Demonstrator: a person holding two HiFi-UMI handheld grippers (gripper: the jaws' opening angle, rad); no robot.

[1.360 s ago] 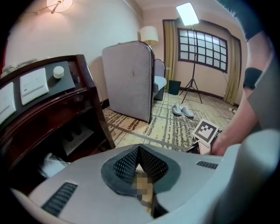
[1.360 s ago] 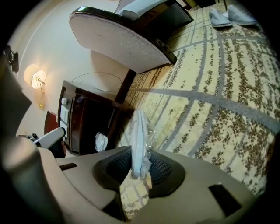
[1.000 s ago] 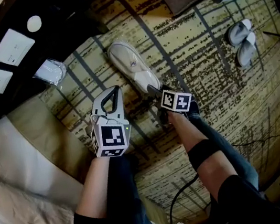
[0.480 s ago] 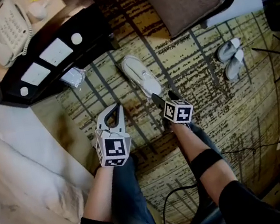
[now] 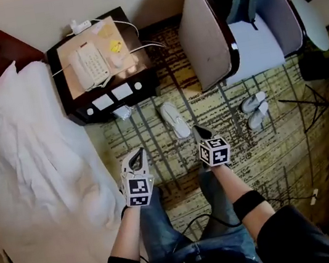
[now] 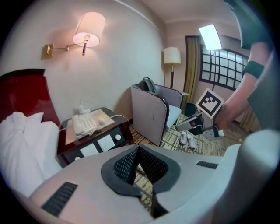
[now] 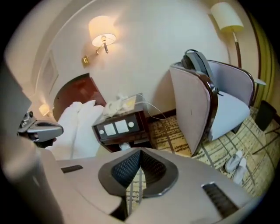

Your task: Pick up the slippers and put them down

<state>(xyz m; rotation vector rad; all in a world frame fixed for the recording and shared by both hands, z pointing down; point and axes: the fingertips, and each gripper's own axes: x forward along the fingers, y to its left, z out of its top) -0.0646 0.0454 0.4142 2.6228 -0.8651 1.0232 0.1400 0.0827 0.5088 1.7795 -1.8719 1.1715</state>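
One white slipper (image 5: 175, 120) lies alone on the patterned carpet in front of the nightstand. A pair of white slippers (image 5: 253, 110) (image 6: 188, 139) (image 7: 235, 164) lies by the armchair. My left gripper (image 5: 138, 154) (image 6: 139, 148) is held up high over the carpet, shut and empty. My right gripper (image 5: 196, 130) (image 7: 141, 151) hangs beside it, just right of the lone slipper in the head view and well above it. Its jaws have just closed with nothing between them. Neither gripper touches a slipper.
A dark nightstand (image 5: 144, 84) with a telephone (image 5: 91, 64) stands at the back. A white bed (image 5: 33, 168) fills the left. A grey armchair (image 5: 204, 33) stands at the right, a plastic-wrapped item (image 5: 122, 112) lies under the nightstand, and a cable (image 5: 196, 225) trails by the person's legs.
Both grippers have risen far from the floor, and the room now looks smaller and farther below. The right jaws, open before, are now shut. The lone slipper stays on the carpet.
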